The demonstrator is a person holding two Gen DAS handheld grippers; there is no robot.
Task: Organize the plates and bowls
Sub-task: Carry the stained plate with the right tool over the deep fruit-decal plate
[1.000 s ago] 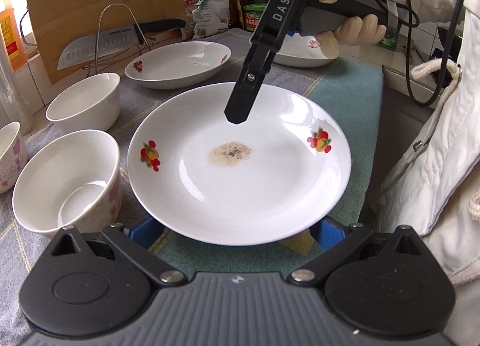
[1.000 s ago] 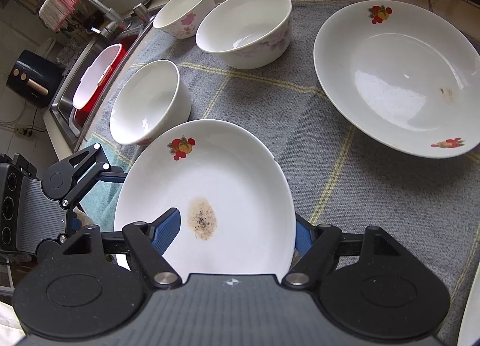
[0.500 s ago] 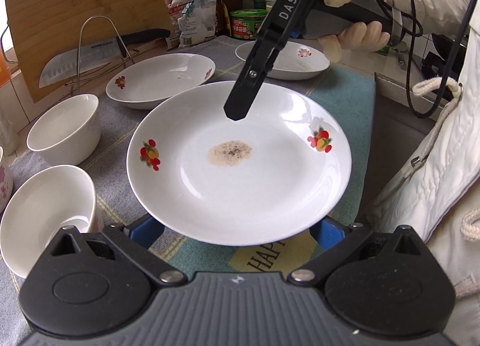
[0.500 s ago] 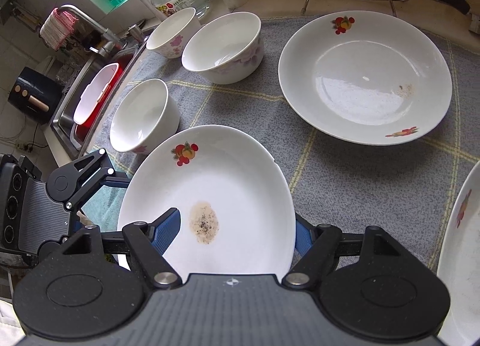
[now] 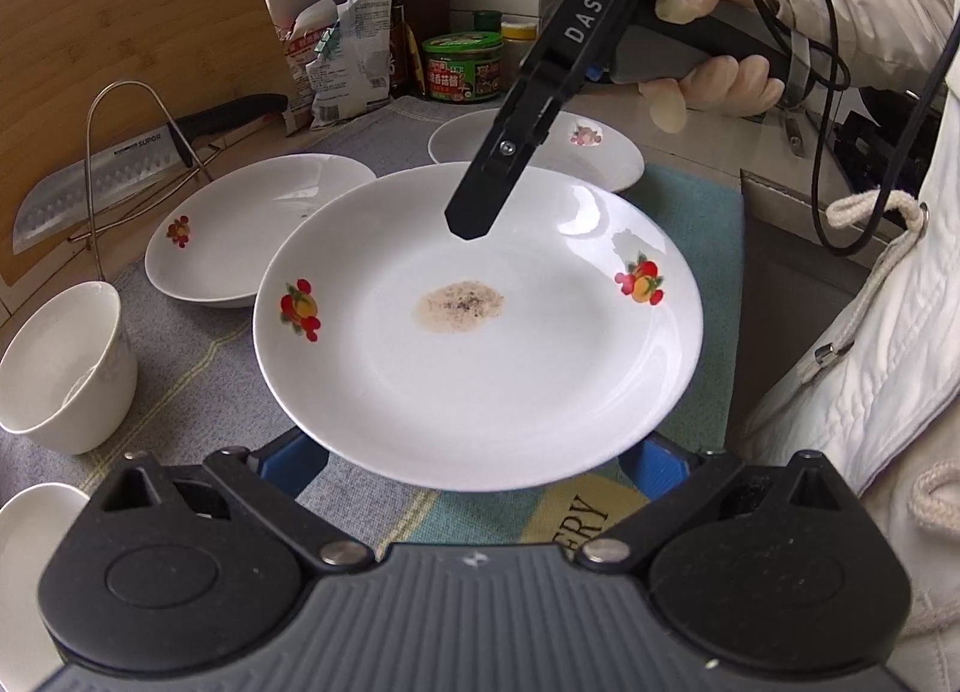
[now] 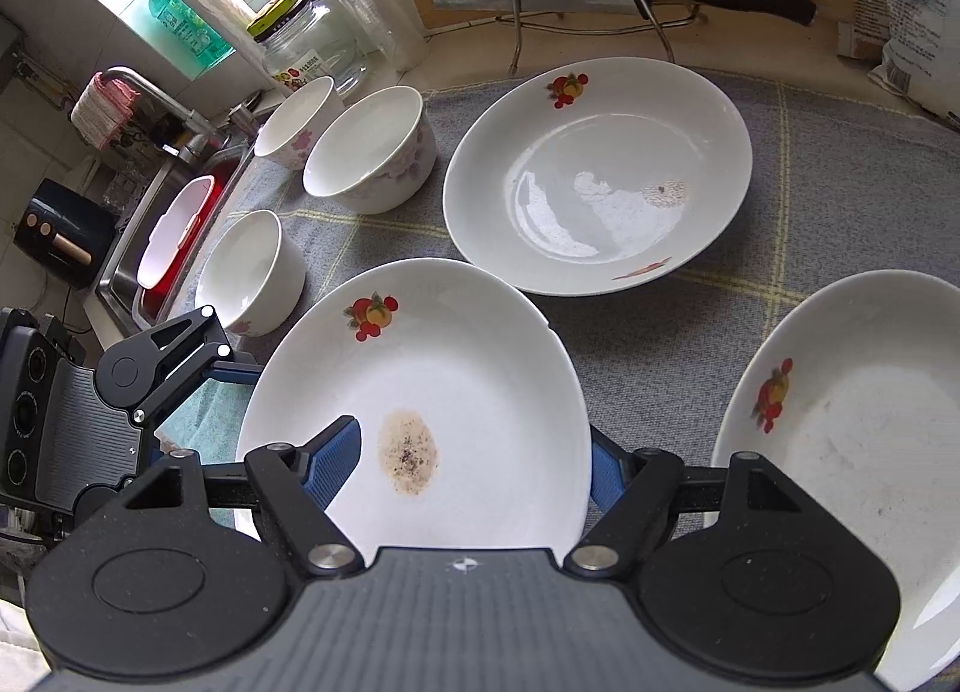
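Kitchen counter under grey checked cloth [image 6: 690, 344]: both grippers, left gripper [image 5: 474, 461] and right gripper [image 6: 474, 461], are clamping one stained white fruit-print plate [image 5: 480, 332] at frame centre, sharing its weight, likely heading to stack on the empty fruit-print plate [image 6: 600, 176] upper right.

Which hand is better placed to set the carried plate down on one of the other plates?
Right. The right gripper pinches the rim of the stained plate, one finger above, one below, with the near plate and the far plate right ahead of it. The left gripper seems only to reach underneath.
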